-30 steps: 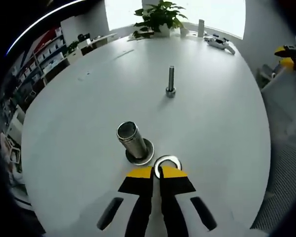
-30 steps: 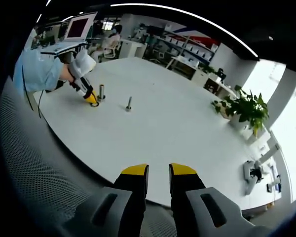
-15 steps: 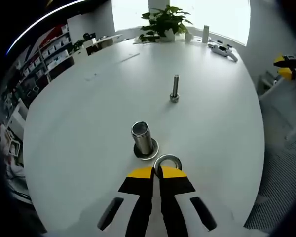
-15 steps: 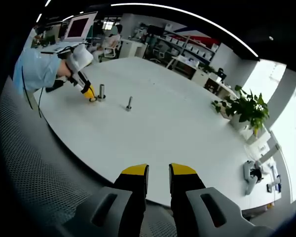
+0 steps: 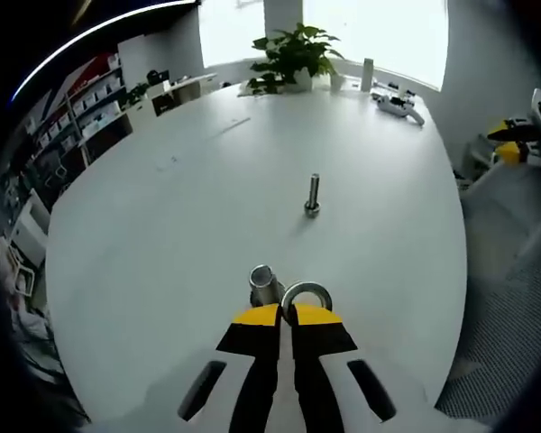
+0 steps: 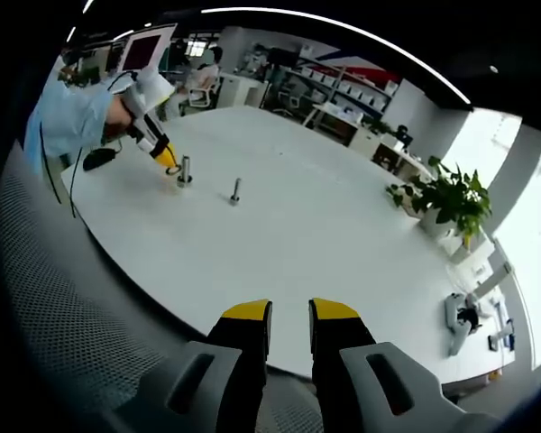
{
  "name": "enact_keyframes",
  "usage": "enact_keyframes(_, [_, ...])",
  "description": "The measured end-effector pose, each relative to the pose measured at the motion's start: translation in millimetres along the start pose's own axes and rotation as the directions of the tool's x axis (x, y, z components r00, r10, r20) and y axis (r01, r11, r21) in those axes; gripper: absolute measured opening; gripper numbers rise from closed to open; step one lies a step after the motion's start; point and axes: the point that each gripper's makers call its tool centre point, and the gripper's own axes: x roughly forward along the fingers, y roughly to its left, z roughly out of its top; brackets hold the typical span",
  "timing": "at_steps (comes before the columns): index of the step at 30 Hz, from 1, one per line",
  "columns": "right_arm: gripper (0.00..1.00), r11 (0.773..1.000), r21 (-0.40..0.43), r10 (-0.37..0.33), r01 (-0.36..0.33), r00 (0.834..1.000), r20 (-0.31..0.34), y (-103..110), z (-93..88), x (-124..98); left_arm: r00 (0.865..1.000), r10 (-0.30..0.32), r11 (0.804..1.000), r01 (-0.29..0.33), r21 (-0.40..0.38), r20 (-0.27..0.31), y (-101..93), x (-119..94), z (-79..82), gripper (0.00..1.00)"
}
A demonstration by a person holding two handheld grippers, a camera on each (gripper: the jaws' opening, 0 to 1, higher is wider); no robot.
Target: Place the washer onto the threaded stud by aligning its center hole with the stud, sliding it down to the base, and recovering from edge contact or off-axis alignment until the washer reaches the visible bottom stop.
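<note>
Between the left gripper (image 5: 287, 317) tips, closed on its rim, the washer (image 5: 307, 296) hung beside the stud (image 5: 263, 285) top: rigid, light, likely slippery; an edge grip suited. Right gripper (image 6: 289, 311) gaped, empty.

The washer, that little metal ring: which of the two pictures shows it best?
The left gripper view. There the washer sits large, pinched at the tip of the left gripper, beside the steel post. In the right gripper view that spot is far off, and the ring is too small to make out.
</note>
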Motion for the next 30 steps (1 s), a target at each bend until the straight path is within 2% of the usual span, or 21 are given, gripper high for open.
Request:
enact_keyframes(7, [0.19,1.0,-0.002,0.001,-0.001,1.0,-0.006,0,-1.0,0,0.998,0.009,1.0,-0.011,0.028,0.067,3.0,-16,32.3,0.02])
enact_keyframes(14, [0.19,1.0,-0.002,0.0,0.0,1.0,-0.004,0,-0.7,0,0.997,0.046,0.999,-0.048,0.023,0.06,18.3,-10,39.4,0.02])
enact_keyframes(21, [0.19,1.0,-0.002,-0.001,0.001,1.0,-0.004,0,-0.9,0,0.999,0.039,0.999,-0.039,0.023,0.0,21.5,1,29.1,0.02])
enact_keyframes(30, [0.19,1.0,-0.002,0.001,-0.001,1.0,-0.008,0,-1.4,0,0.999,0.035,0.999,-0.035,0.008,-0.03,22.6,7,19.3,0.02])
